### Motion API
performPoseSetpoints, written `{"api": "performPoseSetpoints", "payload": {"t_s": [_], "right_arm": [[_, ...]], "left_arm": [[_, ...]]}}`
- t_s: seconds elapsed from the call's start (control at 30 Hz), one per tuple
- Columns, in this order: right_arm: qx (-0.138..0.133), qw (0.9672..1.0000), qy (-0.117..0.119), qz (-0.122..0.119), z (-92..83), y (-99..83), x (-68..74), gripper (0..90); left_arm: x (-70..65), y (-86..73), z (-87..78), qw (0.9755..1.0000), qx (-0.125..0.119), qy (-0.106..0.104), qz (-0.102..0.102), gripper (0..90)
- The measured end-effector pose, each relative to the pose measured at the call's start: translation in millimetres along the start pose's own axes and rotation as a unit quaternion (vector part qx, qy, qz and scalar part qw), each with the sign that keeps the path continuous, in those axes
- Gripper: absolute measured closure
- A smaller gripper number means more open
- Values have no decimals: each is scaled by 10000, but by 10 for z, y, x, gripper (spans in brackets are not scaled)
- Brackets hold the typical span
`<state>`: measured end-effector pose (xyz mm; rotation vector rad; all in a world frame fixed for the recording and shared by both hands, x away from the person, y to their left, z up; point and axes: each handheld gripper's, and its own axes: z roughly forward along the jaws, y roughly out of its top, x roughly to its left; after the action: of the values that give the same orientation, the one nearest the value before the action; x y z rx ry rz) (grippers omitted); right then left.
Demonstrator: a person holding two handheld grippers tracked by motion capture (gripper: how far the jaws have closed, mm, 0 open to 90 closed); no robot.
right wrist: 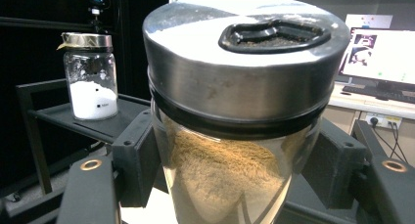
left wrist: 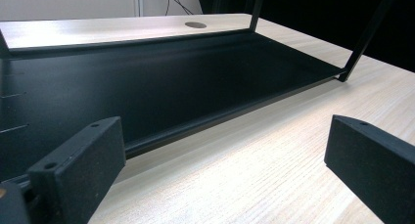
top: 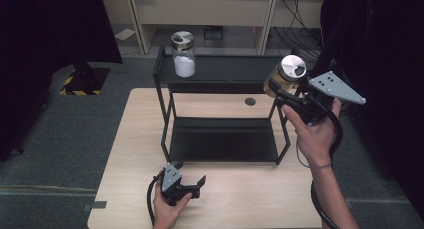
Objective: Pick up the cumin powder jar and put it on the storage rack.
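- Gripping the brown-powder jar (right wrist: 235,150) between its two black jaws, my right gripper (top: 287,91) has the glass body clamped just under the lid, and the jar hangs above the right end of the rack's top shelf (top: 225,71).
- Seen from my right gripper view, the jar is clear glass, round, and packed with a tan, grainy powder; its brushed-metal lid (right wrist: 244,62) is a wide cylinder with a dark pour opening sunk into the top.
- From the high view the same lid is a small bright disc beside the grey three-cornered plate (top: 336,86), and my right hand (top: 312,131) wraps the gripper body below it.
- Off to the left of my right gripper, a second glass jar (right wrist: 90,79) holding white powder stands upright on the matte black metal shelf; the high view places it towards the left end of that shelf.
- My left gripper (top: 187,181) rests low on the pale wood-grain table (left wrist: 254,170), jaws spread wide with nothing between them.
- Ahead of those jaws, the left gripper view shows the rack's lower tray (left wrist: 161,87), flat, dark and faintly textured, with a thin raised lip and slim black legs.
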<state>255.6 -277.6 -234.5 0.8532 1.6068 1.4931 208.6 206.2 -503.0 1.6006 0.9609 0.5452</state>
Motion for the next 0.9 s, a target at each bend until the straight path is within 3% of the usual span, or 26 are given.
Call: {"api": "performPoseSetpoints", "payload": {"t_s": [0.37,0.9], "right_arm": [[45,9999,-103,-64,135,135,5,315],[227,9994,-237,82,470,218,-41,314]], "left_arm": [[-3,0,6,10000,-3,0,1,9],[2,-4,4,10000,-16,-22,16,9]]}}
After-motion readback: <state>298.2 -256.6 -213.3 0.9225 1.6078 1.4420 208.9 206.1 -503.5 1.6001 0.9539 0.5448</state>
